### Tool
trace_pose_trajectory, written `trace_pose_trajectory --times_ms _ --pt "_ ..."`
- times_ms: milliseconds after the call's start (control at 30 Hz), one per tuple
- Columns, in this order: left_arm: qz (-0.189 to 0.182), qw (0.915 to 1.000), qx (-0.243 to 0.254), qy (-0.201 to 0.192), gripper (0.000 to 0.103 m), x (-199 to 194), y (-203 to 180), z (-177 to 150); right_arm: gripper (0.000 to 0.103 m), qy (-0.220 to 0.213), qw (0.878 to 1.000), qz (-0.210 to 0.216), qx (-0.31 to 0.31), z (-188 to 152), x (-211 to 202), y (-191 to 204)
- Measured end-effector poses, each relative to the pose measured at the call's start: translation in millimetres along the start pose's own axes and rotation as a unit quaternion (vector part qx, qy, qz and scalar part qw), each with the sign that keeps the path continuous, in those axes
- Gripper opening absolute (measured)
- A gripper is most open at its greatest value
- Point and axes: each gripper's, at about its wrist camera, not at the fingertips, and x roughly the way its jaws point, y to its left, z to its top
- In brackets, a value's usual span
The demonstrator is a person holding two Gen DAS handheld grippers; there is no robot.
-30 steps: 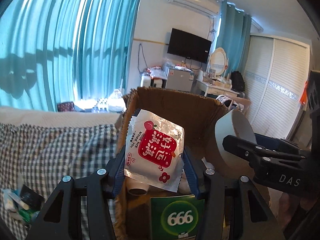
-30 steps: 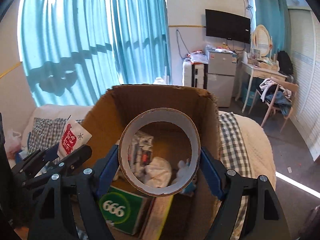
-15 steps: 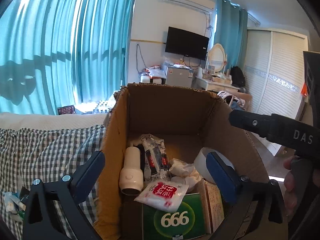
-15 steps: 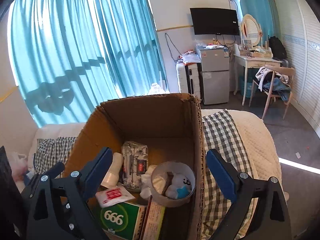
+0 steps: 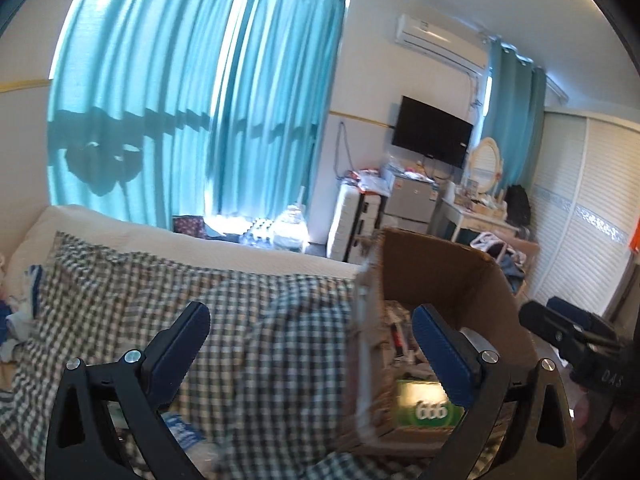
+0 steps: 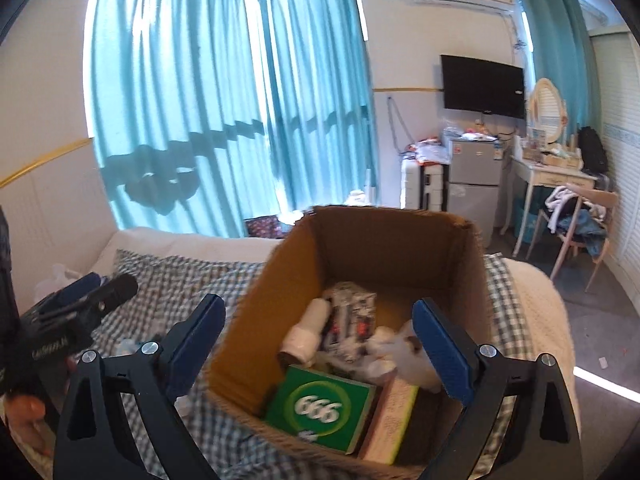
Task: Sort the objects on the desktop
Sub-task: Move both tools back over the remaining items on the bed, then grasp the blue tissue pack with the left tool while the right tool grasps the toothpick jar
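Evidently free to fetch more, the left gripper (image 5: pixel 310 338) gapes empty over the checked cloth (image 5: pixel 140 292) at lower left, while the right gripper (image 6: pixel 318 330), jaws likewise apart, hangs above the cardboard box (image 6: pixel 400 236) at centre, holding the sorted green 666 box (image 6: pixel 320 408).

We see our left gripper (image 5: pixel 310 344) and right gripper (image 6: pixel 318 338) as black frames with silver screws and blue finger pads (image 6: pixel 442 354), white lettering on each body, bare skin behind.
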Motion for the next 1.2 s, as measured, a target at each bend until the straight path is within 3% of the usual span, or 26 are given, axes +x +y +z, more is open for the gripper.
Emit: trace_pose_trajectory --times_ms 300,667,1000,1200 --pt "0.086 0.9962 0.001 -0.012 0.103 -45.0 80.8 -12.8 0.095 0.026 0.997 0.070 -0.029 -33.0 4.8 66.4" --pt "0.160 0.9863 -0.035 0.018 0.103 -48.0 183.7 -90.6 0.095 0.046 0.990 0.089 -0.104 -75.7 41.7 137.4" --pt "0.160 0.9791 -0.108 0.064 0.103 -4.3 251.6 -149.1 0.095 0.096 0.978 0.104 -0.154 -119.5 106.3 186.5" --pt "0.167 0.9749 -0.113 0.094 0.103 30.1 269.3 -161.6 0.095 0.123 0.965 0.117 -0.199 -151.4 148.8 221.5"
